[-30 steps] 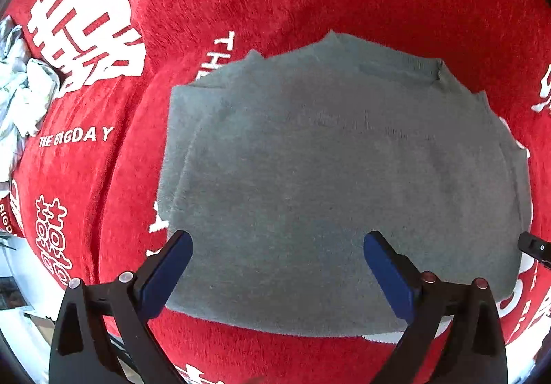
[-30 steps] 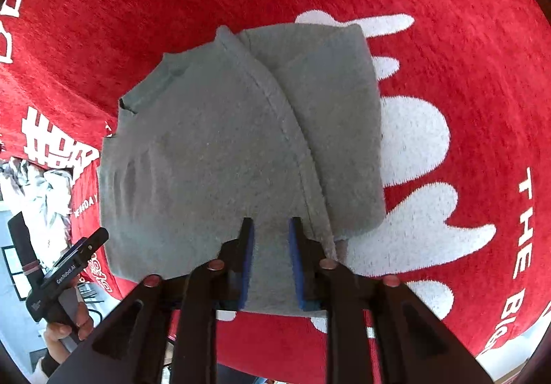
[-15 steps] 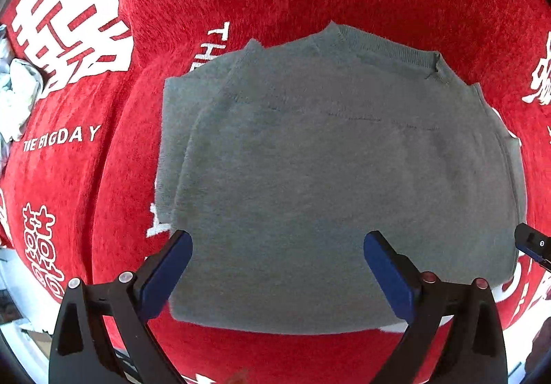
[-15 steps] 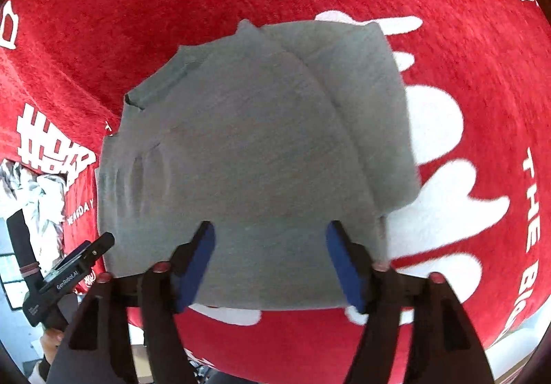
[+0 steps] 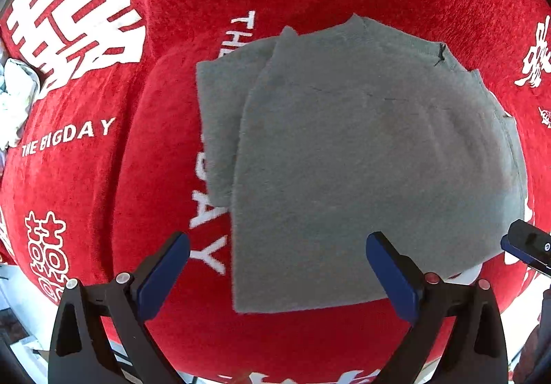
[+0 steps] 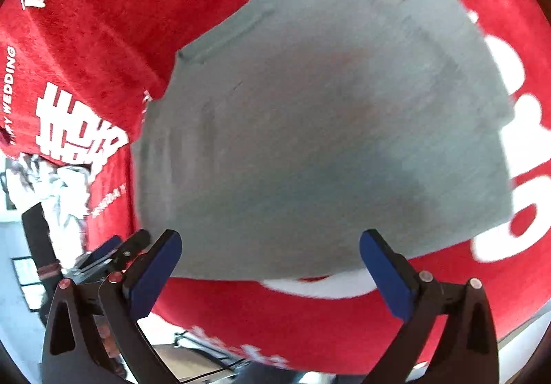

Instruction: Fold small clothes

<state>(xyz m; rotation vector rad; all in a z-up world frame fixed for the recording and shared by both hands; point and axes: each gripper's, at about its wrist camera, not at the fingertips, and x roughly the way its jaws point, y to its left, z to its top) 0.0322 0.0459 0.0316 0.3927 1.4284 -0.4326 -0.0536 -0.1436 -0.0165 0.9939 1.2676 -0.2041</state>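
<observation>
1. The grey top [image 5: 372,157] lies flat on the red cloth [image 5: 144,198] with both sleeves already tucked in; judging by its shape, the bottom-to-collar fold is what remains.
2. The left gripper [image 5: 277,268] is spread wide and holds nothing, straddling the hem's near left corner.
3. The right gripper [image 6: 270,262] is likewise spread and empty, above the hem; this view is blurred, so contact is hard to judge.

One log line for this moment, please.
left gripper: open, empty | right gripper: open, empty | grey shirt: flat, sleeves folded in
</observation>
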